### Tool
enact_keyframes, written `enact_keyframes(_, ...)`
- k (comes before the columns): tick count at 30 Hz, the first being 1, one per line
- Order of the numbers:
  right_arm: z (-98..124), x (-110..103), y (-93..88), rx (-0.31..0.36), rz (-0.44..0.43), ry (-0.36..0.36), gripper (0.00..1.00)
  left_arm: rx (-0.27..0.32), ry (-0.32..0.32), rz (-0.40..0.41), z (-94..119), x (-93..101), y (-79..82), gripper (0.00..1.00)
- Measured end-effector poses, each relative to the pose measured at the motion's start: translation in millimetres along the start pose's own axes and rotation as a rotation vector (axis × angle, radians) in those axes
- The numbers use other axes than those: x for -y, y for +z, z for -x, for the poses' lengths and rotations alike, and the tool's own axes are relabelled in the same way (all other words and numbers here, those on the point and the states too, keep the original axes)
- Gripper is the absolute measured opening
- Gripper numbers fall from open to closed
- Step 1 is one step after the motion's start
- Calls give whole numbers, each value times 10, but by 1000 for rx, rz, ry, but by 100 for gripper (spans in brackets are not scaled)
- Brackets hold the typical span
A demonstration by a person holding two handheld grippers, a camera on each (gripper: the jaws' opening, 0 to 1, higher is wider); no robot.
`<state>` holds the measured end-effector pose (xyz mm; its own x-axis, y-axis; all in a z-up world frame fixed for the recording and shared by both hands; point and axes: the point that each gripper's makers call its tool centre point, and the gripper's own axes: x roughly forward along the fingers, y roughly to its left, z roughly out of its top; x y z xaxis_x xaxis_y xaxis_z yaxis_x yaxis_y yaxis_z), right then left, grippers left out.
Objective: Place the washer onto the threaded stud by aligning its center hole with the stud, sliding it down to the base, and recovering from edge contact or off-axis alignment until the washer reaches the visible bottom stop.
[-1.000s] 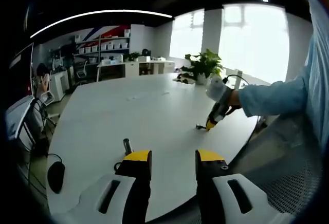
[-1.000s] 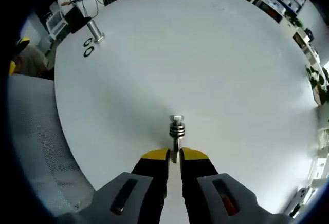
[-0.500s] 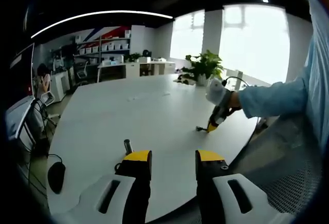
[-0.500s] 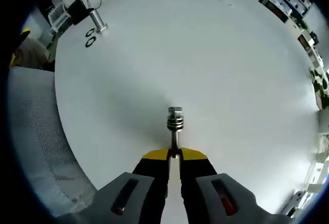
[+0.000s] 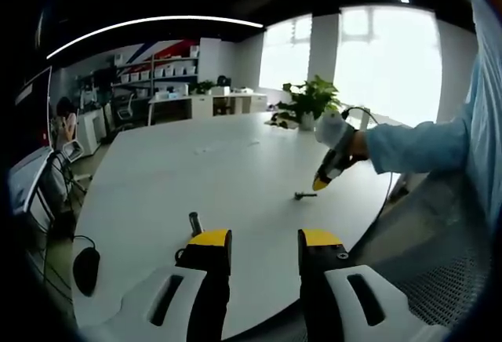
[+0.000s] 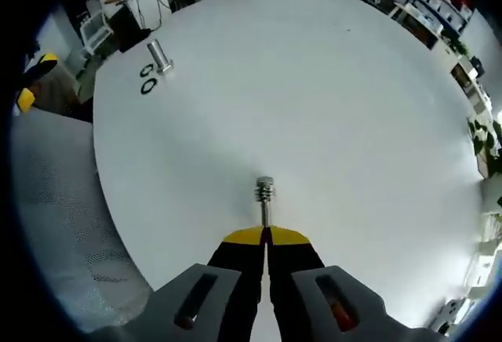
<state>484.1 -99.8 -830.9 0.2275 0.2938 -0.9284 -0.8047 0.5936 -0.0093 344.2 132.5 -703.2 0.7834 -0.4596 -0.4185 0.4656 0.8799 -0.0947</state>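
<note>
A wide, round white table (image 5: pixel 196 169) spreads across an open office, with a potted plant (image 5: pixel 308 100) at its far edge before bright windows and shelving along the back wall. A black computer mouse (image 5: pixel 85 269) sits near the table's rim. In the left gripper view, the left gripper (image 5: pixel 263 246) hangs low over the near edge of the table, its yellow-tipped jaws standing well apart with nothing between them. Beyond it, a person's arm in a light blue sleeve (image 5: pixel 420 147) reaches in from the right, carrying the right gripper (image 5: pixel 323 182) just above the table.

In the right gripper view, the right gripper (image 6: pixel 266 238) has its jaws pressed together; whether they pinch the tip of the threaded stud (image 6: pixel 264 198) cannot be told from the picture. That stud lies on the table straight ahead of the jaws, with what appear to be washers (image 6: pixel 264 191) stacked just under its hex head. Well apart, near the far left rim, a second stud (image 6: pixel 159 55) rests beside two loose dark washers (image 6: pixel 147 78).
</note>
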Motion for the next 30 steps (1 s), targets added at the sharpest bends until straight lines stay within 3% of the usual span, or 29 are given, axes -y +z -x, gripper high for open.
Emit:
enact_keyframes(4,-31,15,12,11,-13,3,2,-5,-2,-2,-3,7,-6,32)
enact_keyframes(10,-148,-45,-103,-41,18,29,3,-6,-3,-1,-3,7,-7,32)
enact_keyframes(14,-245,-57,-180,-67,9,35,9,-3,-4,0,-4,5,-2,32)
enact_keyframes(30,-404,46,-238,-78,21,8,9,1,-7,-1,-6,10,5,32)
